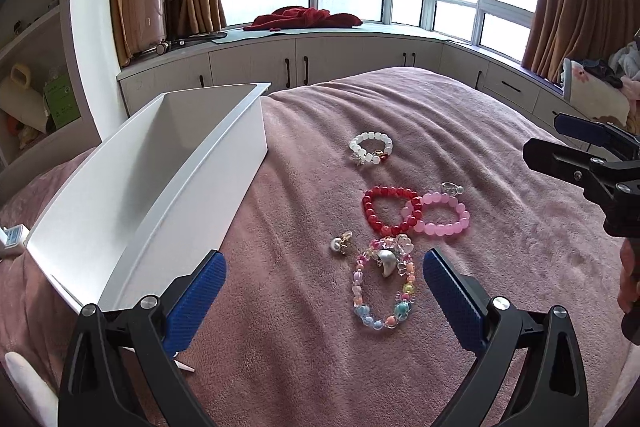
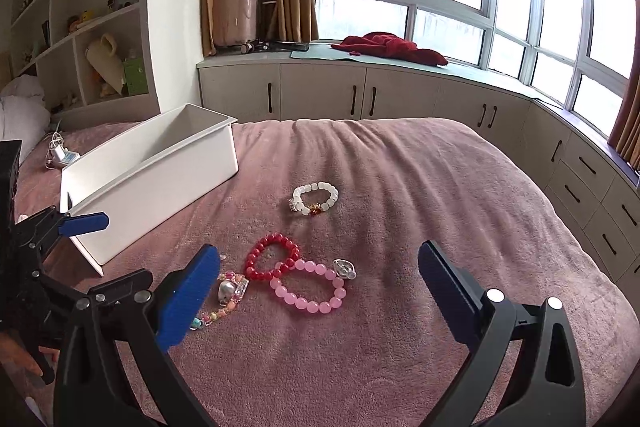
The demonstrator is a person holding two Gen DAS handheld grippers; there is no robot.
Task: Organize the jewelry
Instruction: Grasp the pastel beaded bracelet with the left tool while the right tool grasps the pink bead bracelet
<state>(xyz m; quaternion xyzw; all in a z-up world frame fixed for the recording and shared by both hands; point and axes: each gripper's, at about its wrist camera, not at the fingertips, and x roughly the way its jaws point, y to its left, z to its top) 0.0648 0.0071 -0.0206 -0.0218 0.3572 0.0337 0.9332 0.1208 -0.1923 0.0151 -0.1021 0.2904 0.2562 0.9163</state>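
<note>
Several bead bracelets lie on the pink bedspread: a white one (image 1: pixel 371 148) (image 2: pixel 315 198), a red one (image 1: pixel 391 209) (image 2: pixel 273 255), a pink one (image 1: pixel 442 213) (image 2: pixel 309 287) overlapping the red, and a multicoloured one (image 1: pixel 383 287) (image 2: pixel 224 301) with a silver charm (image 1: pixel 387 261). A small pearl earring (image 1: pixel 340 244) lies left of it. A white open box (image 1: pixel 160 163) (image 2: pixel 160 163) stands to the left. My left gripper (image 1: pixel 324 291) is open just short of the multicoloured bracelet. My right gripper (image 2: pixel 318 291) is open over the pink bracelet.
The bed (image 2: pixel 400 187) ends at low cabinets (image 2: pixel 320 91) under a bay window with a red cloth (image 2: pixel 390 47) on the sill. Shelves (image 2: pixel 80 27) stand at the left. A charger and cable (image 2: pixel 60 155) lie beyond the box.
</note>
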